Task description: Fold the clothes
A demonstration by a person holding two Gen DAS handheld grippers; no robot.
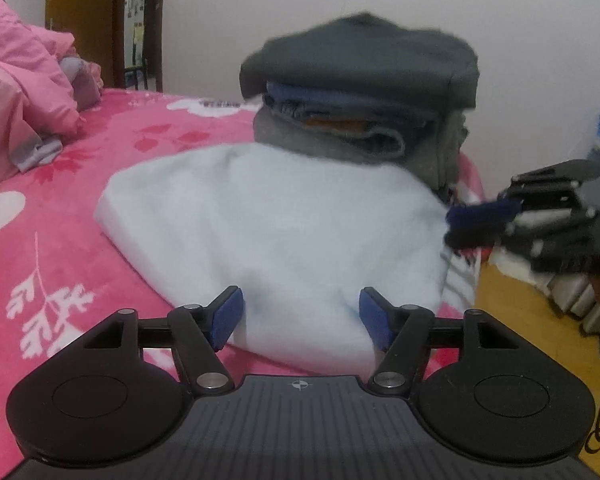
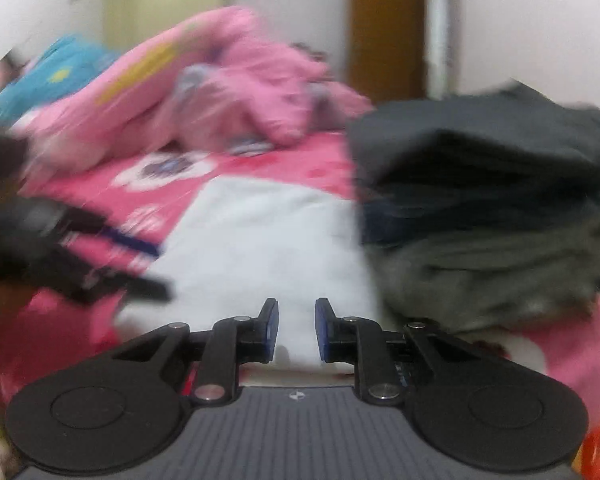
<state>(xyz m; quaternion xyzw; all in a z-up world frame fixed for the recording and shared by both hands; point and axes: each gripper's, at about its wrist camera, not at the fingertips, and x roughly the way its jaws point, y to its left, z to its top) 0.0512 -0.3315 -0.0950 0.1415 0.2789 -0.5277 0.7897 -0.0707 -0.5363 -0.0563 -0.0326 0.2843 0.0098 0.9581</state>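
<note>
Pink jacket: it is lying crumpled at the far left of the bed, well apart from the folded things.
Bed cover: bright pink with white flowers and leaves, it is stretching under everything on the bed.
Left gripper: it is hanging at the near edge of the pale cloth with its jaws standing wide – the blue pads are not pressing on anything, though the cloth's near edge is sitting between them.
Pale cloth: a folded light-blue garment, it is lying flat on the bed cover, just in front of the pile.
Pile of clothes: it is standing behind the pale cloth near the right edge of the bed – a grey piece at the bottom, blue denim in the middle, a dark grey garment draping over the top.
Right gripper: it is pointing at the pale cloth from the bed's right side; its jaws are standing narrow but parted, with nothing clamped between the pads.
Right gripper in the left wrist view: it is hovering blurred beside the right edge of the pale cloth; whether it is touching the cloth cannot be told.
Floor: yellow-brown boards are showing to the right of the bed.
</note>
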